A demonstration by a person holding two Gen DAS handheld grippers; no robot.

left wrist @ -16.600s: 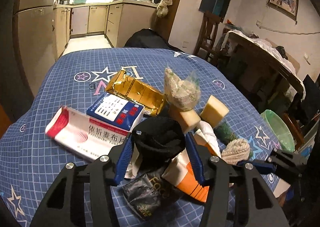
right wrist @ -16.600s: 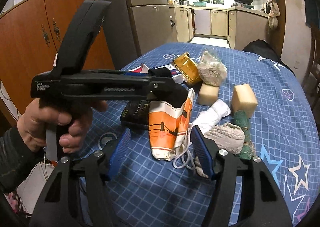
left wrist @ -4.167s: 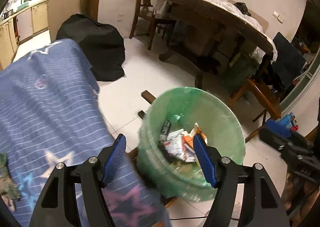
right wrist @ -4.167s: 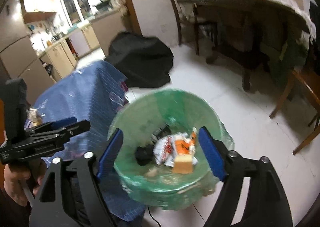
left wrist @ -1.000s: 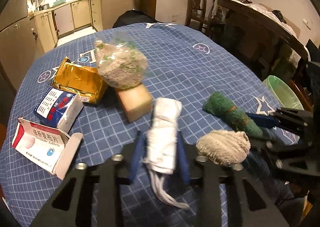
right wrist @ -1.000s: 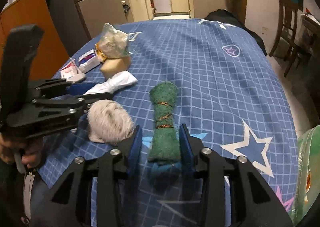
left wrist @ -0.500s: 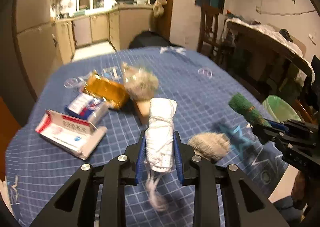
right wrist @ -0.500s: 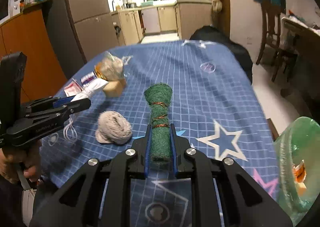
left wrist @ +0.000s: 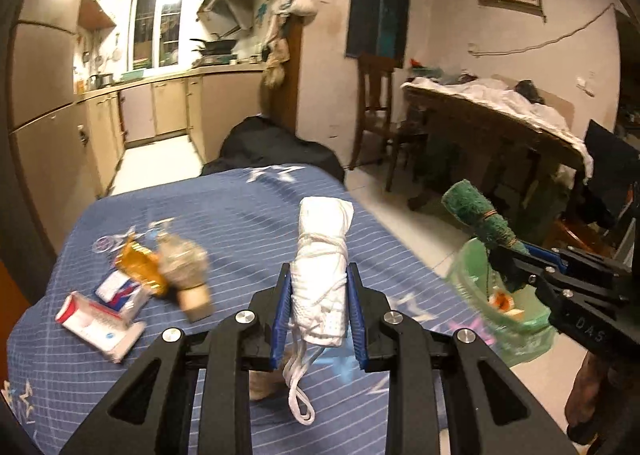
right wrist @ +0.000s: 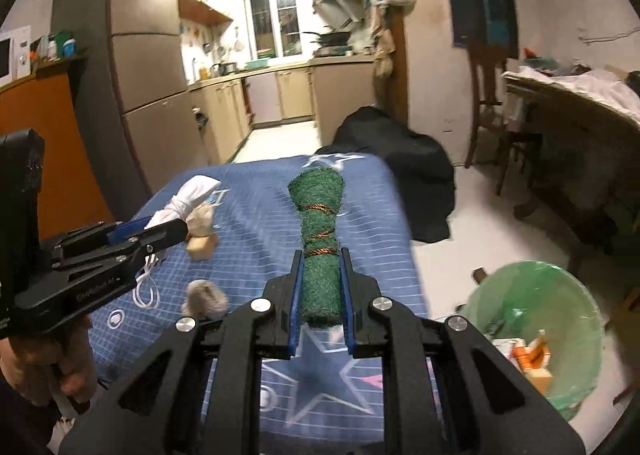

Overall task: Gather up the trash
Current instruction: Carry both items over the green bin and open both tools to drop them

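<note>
My left gripper (left wrist: 318,297) is shut on a white cloth roll (left wrist: 322,251) tied with white cord, held up above the blue star-patterned tablecloth (left wrist: 240,215). My right gripper (right wrist: 320,287) is shut on a green scrubber roll (right wrist: 320,231) bound with copper wire, also lifted off the table. In the left wrist view the right gripper carries the green roll (left wrist: 478,219) over the green-lined trash bin (left wrist: 500,315). The bin (right wrist: 536,319) sits on the floor at the lower right of the right wrist view and holds several wrappers. A grey yarn ball (right wrist: 204,297) lies on the cloth.
A red-and-white carton (left wrist: 100,321), a blue box (left wrist: 120,289), a gold packet (left wrist: 138,265), a bagged bundle (left wrist: 182,267) and a tan block (right wrist: 202,245) lie on the table's left. A black bag (right wrist: 404,167), wooden chair (left wrist: 376,95) and cluttered side table (left wrist: 496,111) stand beyond.
Both grippers shut on their rolls and lifted them off the table. The views tilted up and swung right, bringing the green bin closer.
</note>
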